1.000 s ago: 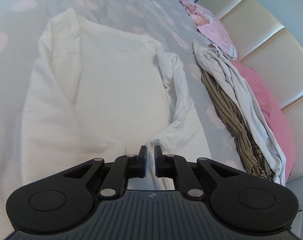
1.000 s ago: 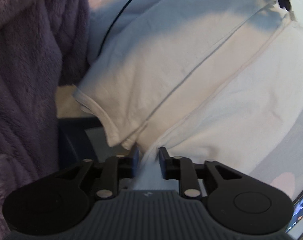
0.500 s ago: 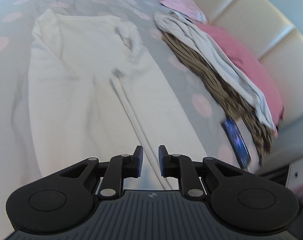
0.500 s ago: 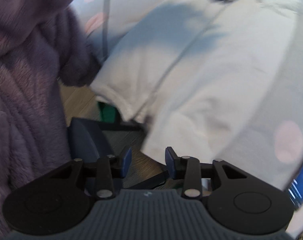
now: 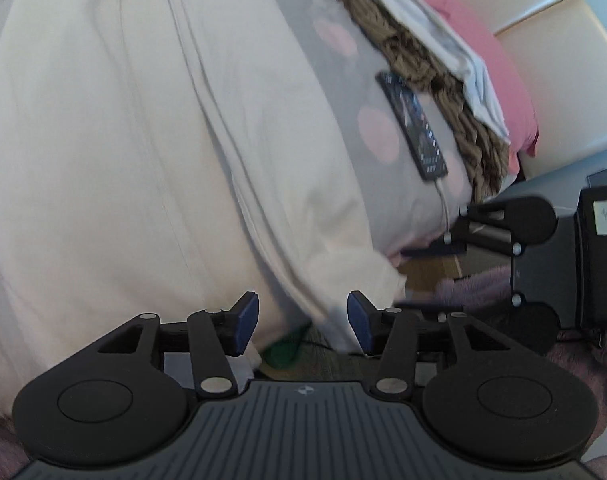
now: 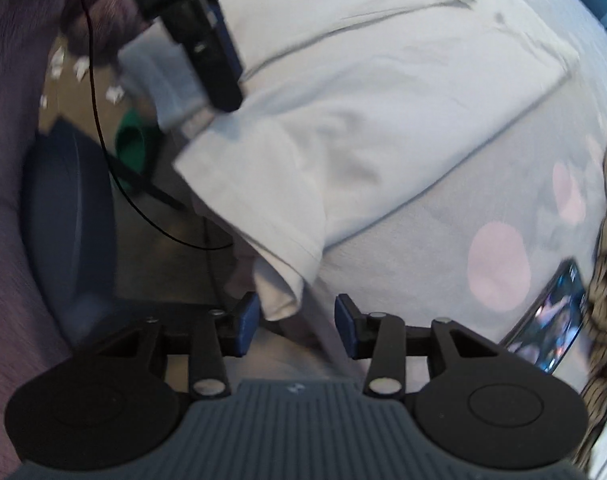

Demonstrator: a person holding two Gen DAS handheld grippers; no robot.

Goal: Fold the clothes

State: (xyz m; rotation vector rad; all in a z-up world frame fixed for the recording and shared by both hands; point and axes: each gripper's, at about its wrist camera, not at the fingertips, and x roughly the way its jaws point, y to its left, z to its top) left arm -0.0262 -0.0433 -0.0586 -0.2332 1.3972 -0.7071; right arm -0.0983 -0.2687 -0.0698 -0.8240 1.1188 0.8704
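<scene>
A cream white shirt (image 5: 143, 160) lies flat on the bed, and its lower edge hangs over the bed's side. My left gripper (image 5: 303, 320) is over that hanging edge. Its jaws are opening, and a fold of the hem sits loose between them, near the right pad. In the right wrist view the same shirt (image 6: 383, 100) ends in a drooping corner. My right gripper (image 6: 297, 328) stands open just below that corner, with the cloth beside its left pad and not pinched. Each gripper shows in the other's view: the right gripper (image 5: 503, 232), the left gripper (image 6: 199, 32).
The grey sheet (image 5: 331, 80) has pink dots. On it lie a phone (image 5: 415, 128), a brown striped garment (image 5: 423, 60) and a pink garment (image 5: 503, 60) by the cream headboard (image 5: 563, 40). Off the bed edge are a blue seat (image 6: 71, 208), a black cable (image 6: 99, 140) and a purple fuzzy sleeve (image 6: 7, 160).
My left gripper slid down the shirt to its hem at the bed edge and its jaws spread apart. My right gripper let go of the shirt cloth and shifted along the edge.
</scene>
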